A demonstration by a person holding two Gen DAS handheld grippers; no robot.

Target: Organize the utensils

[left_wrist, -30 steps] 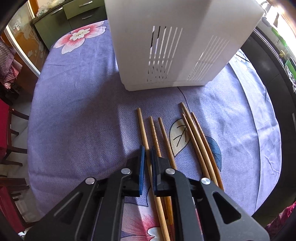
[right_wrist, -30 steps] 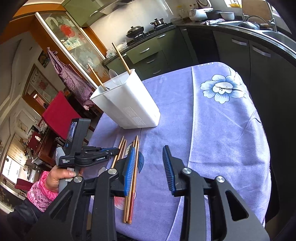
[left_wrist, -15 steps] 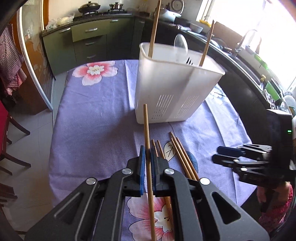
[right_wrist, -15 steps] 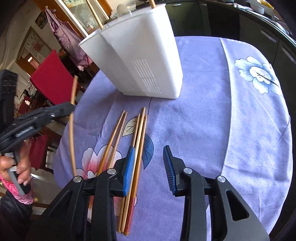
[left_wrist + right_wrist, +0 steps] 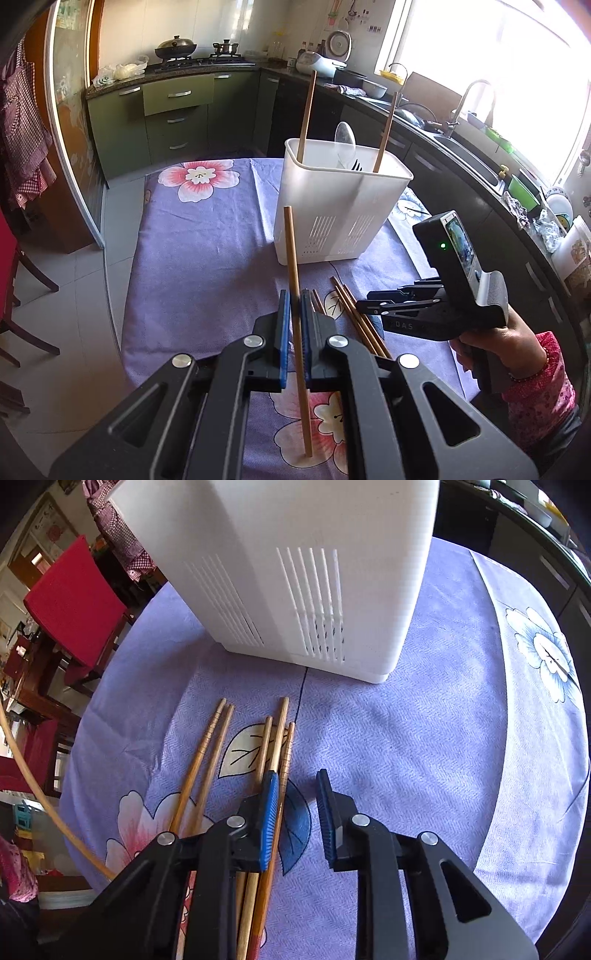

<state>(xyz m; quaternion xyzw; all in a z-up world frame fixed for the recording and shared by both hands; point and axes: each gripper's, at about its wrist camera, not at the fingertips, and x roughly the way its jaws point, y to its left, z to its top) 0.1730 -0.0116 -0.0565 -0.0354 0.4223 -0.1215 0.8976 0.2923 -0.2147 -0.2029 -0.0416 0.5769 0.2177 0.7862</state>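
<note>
Plainly, the left wrist view shows the left gripper [image 5: 293, 332] with its jaws clamped narrowly on a single chopstick [image 5: 295, 295], held clear of the surface. Its long axis runs along the fingers, the far tip aimed at the white utensil caddy [image 5: 332, 218], which stands straight ahead and already holds two upright chopsticks, a spoon and a fork. The likely next move turns on this: the stick must be tipped upright and carried forward above the caddy's rim. To the right in this view, the right gripper [image 5: 402, 302] hangs low over the loose chopsticks.

From the right wrist view, the right gripper [image 5: 295, 805] has its jaws wide and holds nothing. Five loose chopsticks [image 5: 273, 746] lie on the purple floral cloth [image 5: 443, 757], pointing toward the caddy [image 5: 314, 572]. The nearest ones lie at the left jaw, slightly left of the gap, so a small leftward shift seems needed before closing.
</note>
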